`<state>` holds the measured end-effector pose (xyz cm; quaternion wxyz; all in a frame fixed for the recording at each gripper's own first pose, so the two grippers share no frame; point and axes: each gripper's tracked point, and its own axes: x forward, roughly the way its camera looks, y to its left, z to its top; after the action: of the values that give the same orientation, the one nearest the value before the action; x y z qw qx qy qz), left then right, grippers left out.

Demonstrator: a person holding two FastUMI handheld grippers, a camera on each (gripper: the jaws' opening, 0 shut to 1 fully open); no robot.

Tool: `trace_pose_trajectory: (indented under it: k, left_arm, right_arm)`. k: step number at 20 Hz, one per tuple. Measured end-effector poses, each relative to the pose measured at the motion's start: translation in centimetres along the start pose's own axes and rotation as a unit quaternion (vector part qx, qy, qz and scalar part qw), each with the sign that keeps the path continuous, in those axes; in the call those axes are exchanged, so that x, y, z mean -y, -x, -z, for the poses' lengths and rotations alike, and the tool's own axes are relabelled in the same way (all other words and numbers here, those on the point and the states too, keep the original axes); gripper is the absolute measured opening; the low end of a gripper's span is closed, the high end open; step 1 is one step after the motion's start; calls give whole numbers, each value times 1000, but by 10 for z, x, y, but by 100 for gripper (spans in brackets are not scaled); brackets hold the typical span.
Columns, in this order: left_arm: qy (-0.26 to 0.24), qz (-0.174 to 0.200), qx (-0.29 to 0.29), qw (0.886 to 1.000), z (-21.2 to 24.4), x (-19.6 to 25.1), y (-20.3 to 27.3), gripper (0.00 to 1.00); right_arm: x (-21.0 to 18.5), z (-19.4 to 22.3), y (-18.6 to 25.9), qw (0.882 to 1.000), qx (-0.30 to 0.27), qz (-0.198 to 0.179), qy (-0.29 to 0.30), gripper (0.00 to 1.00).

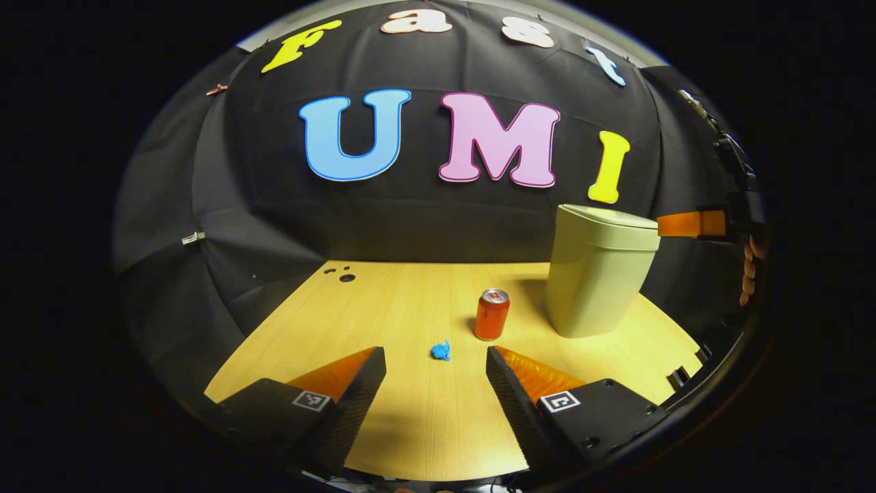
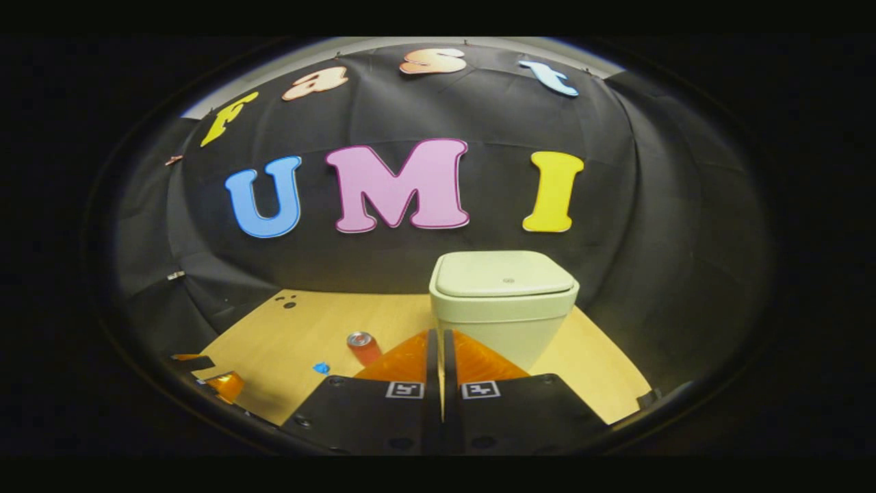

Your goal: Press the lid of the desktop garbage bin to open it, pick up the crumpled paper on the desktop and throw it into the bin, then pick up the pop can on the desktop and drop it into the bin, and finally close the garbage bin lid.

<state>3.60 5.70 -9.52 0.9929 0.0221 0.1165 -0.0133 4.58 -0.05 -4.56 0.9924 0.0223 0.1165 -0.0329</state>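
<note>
Pale green bin [image 2: 503, 311] lid's down, so right gripper [image 2: 438, 342] has fingers pressed together, probably to poke it; left gripper [image 1: 436, 363], spread, faces crumpled paper [image 1: 441, 350].

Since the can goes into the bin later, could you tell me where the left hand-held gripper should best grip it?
Probably around the middle of the can, fingers on either side of its round wall, coming in level from the front. It stands upright, clear of the paper and bin, and the left hand-held gripper is open.
</note>
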Motion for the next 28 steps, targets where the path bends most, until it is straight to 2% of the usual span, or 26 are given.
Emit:
trace_pose_trajectory:
  k: [1, 5, 7, 8, 9, 11, 13, 20, 28]
  left_arm:
    - [0, -2, -5, 1000, 4, -2, -3, 95]
    - [14, -10, -27, 999, 19, -7, -25, 95]
    - [20, -18, -41, 999, 27, -8, -41, 95]
    - [23, -22, -48, 998, 32, -10, -49, 95]
    - [28, -25, -54, 998, 34, -11, -59, 95]
    - [38, -31, -68, 997, 40, -15, -84, 92]
    - [43, -37, -80, 995, 47, -19, -103, 95]
    - [52, -27, -129, 990, 73, -7, -181, 96]
    - [13, -26, -171, 985, 108, 8, -241, 96]
  right_arm:
    - [1, 6, 2, 1000, -4, 2, 2, 10]
    - [5, 38, 0, 999, -47, -2, -6, 7]
    - [6, 53, -2, 997, -70, -12, -18, 22]
    - [7, 60, -2, 996, -80, -18, -23, 36]
    - [8, 66, -2, 996, -89, -20, -21, 45]
    - [9, 81, -7, 994, -106, -27, -18, 74]
    - [12, 85, -3, 993, -115, -32, -12, 100]
    - [30, 112, -10, 987, -155, -39, 6, 99]
    - [54, 129, -20, 982, -186, -26, 1, 99]
